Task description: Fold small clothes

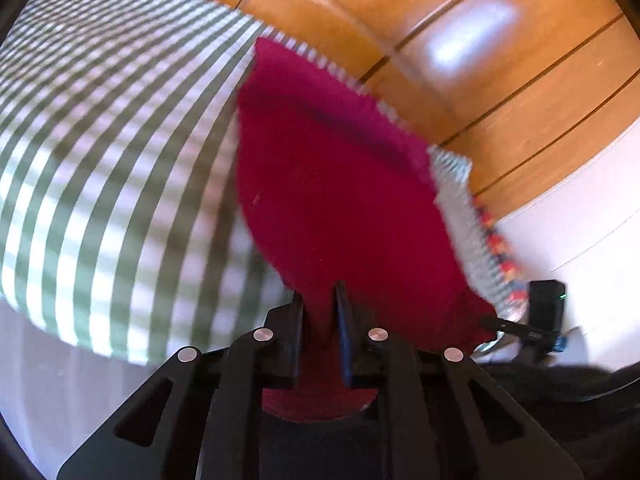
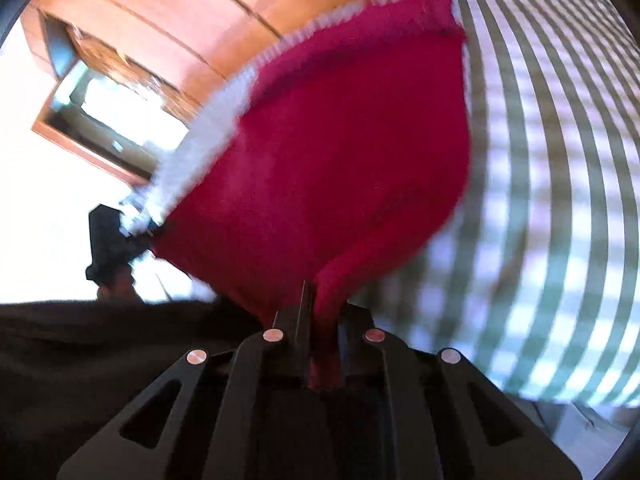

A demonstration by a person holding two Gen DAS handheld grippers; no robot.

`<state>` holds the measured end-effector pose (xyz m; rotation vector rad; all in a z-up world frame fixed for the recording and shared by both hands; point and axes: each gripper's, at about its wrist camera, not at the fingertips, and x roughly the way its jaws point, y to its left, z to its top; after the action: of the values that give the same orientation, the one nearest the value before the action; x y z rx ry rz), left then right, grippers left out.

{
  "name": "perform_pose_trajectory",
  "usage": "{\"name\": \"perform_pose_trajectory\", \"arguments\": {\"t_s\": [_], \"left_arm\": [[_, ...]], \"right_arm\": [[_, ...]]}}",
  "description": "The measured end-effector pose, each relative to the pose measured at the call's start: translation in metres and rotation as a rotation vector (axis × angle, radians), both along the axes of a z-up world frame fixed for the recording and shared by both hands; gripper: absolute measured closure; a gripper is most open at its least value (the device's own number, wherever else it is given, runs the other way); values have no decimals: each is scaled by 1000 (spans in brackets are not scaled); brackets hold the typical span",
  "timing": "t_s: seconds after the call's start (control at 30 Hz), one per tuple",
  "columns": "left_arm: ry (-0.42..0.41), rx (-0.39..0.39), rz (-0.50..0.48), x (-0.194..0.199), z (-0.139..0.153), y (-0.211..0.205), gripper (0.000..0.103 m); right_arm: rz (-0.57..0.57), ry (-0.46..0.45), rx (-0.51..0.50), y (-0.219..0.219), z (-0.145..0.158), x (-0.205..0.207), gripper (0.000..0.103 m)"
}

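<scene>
**Crimson cloth lifted at two corners, fold not yet laid**

Crimson soft-knit garment [image 1: 340,184], edged with a pale ribbed trim [image 1: 456,200], hangs stretched between the two tools above a green-and-white checked cloth surface [image 1: 100,140]. The left gripper [image 1: 320,300] has its black fingers pinched on a bunched edge of the fabric, which passes between them and spills out below. The right gripper [image 2: 316,300] is likewise clamped on a gathered fold of the same crimson fabric [image 2: 340,152]; a thick pleat runs straight into its jaws.

Risks, as I judge them: each hold is on a narrow bunch rather than a flat hem, so a quick swing could pull a corner free and drop one side. Uneven tension between the hands would lay the fold crooked, and the trim could curl under when the piece lands.

Both views are smeared by motion, so the garment's type and outline stay unclear. Its far edge is hard to trace against the wooden floor [image 1: 480,80]. A small dark device [image 1: 544,304] at the cloth's lower corner, probably the other tool, cannot be made out properly.
</scene>
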<state>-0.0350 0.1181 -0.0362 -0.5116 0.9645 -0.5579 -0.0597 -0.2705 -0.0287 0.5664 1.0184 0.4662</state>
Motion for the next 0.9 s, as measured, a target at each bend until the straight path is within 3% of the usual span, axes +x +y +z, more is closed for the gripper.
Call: {"name": "perform_pose_trajectory", "arguments": {"t_s": [0.17,0.33,0.47,0.57,0.67,0.83,0.9], "left_arm": [[-72,-130,58,37,30,3,92],[-91,-68,122,90,42,3,99],[-37,21,96,114,39,1,99],[-17,88,80,102,32,11,98],[57,72,91,68,14,38,75],[149,36,110,16,-19,63,73],[186,-5,100,1,-30,63,60]], "right_arm": [[-104,-67,100,-23,18,37,95],[-185,-45,58,-35,13,83,95],[-193,-31,21,-41,10,98,95],[-197,-32,-5,-35,2,96,95],[-218,-22,-9,-37,-10,94,95],[-231,0,-18,-34,-21,102,95],[-231,4,-32,-30,-25,103,95]]}}
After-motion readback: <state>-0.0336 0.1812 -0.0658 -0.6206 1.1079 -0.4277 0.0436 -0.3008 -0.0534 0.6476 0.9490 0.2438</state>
